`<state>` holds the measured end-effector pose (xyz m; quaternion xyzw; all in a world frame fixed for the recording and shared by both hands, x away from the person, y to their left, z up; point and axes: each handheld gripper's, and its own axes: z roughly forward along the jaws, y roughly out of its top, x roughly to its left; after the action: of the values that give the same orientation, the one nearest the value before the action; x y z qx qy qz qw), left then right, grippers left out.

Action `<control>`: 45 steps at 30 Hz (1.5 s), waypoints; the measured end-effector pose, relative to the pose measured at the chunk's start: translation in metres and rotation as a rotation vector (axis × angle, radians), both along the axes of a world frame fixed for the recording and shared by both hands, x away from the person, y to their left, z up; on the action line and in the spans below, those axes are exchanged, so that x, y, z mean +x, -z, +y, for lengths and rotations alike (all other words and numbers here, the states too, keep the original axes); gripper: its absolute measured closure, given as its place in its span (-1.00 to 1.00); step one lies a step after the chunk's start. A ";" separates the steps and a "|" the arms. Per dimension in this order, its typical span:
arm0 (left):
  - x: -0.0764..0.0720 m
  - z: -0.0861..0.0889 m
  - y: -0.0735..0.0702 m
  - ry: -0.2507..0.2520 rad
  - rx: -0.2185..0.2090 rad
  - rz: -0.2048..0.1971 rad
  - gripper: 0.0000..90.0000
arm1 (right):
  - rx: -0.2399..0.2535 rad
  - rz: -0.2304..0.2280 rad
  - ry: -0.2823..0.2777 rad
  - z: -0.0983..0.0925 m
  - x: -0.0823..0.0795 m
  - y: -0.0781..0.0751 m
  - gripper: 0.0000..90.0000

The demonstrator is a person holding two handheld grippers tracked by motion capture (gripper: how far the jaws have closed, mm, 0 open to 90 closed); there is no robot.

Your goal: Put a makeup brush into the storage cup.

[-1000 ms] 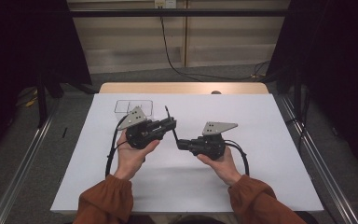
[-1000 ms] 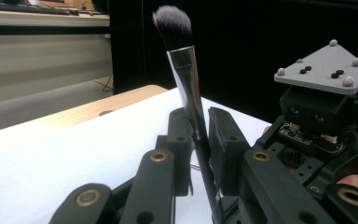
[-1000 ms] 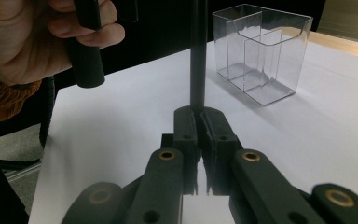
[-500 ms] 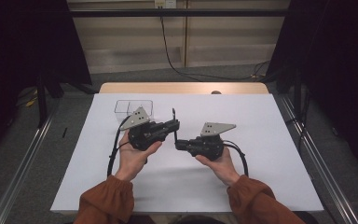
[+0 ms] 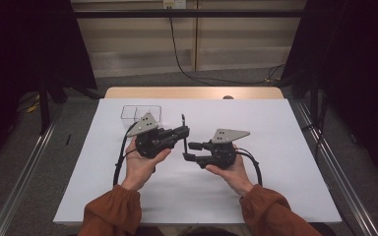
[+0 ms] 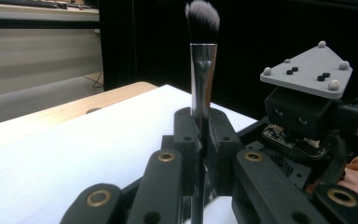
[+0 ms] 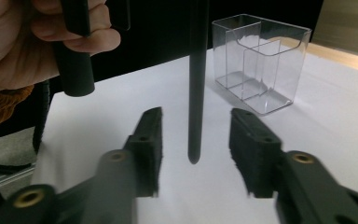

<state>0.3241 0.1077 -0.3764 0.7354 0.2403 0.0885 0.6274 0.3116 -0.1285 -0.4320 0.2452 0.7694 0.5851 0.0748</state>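
The left gripper stayed clamped on the makeup brush; the right gripper, jaws just opening, should back off straight, avoiding the clear organizer beyond the brush.

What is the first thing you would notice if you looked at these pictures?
A makeup brush stands upright, pinched in the left gripper above the middle of the white table, its fluffy tip pointing up. The right gripper has just been opening; its jaws stand apart on either side of the brush's dark handle without touching it. A clear plastic organizer waits behind.
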 end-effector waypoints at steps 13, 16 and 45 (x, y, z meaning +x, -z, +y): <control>0.001 0.002 0.000 -0.005 0.003 0.001 0.87 | 0.010 -0.015 0.030 0.001 0.001 -0.001 -0.91; 0.001 0.003 -0.001 -0.013 0.001 0.002 0.87 | 0.005 -0.019 0.020 0.001 0.000 -0.002 -0.97; 0.006 0.038 -0.008 -0.086 0.025 -0.004 0.87 | 0.017 -0.089 0.247 -0.056 -0.022 0.000 -0.93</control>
<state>0.3301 0.1457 -0.3685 0.7319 0.2692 0.1200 0.6143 0.2892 -0.1843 -0.4317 0.3125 0.7241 0.5884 0.1784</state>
